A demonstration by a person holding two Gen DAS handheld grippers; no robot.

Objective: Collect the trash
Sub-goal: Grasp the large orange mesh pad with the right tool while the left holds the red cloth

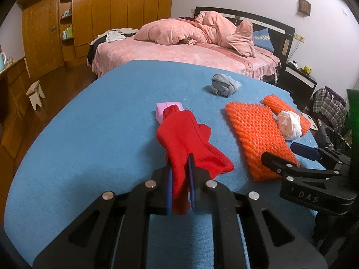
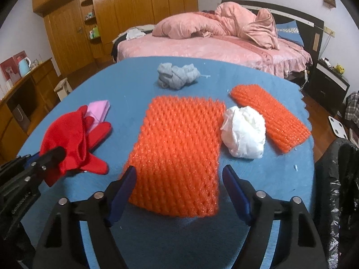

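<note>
Jaws of the left gripper (image 1: 180,174) are clamped on the red cloth (image 1: 188,143), which trails over the blue tabletop (image 1: 89,134) against a pink block (image 1: 162,109). Right gripper (image 2: 179,179) jaws stand wide, one on each side of the near end of the large orange mesh (image 2: 179,152). Beyond lie a white wad (image 2: 243,132), a smaller orange mesh (image 2: 273,116) and a grey rag (image 2: 177,75).

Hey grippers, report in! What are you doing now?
Left gripper shut on red cloth. Right gripper open around big orange foam net. Nothing blocking.
</note>
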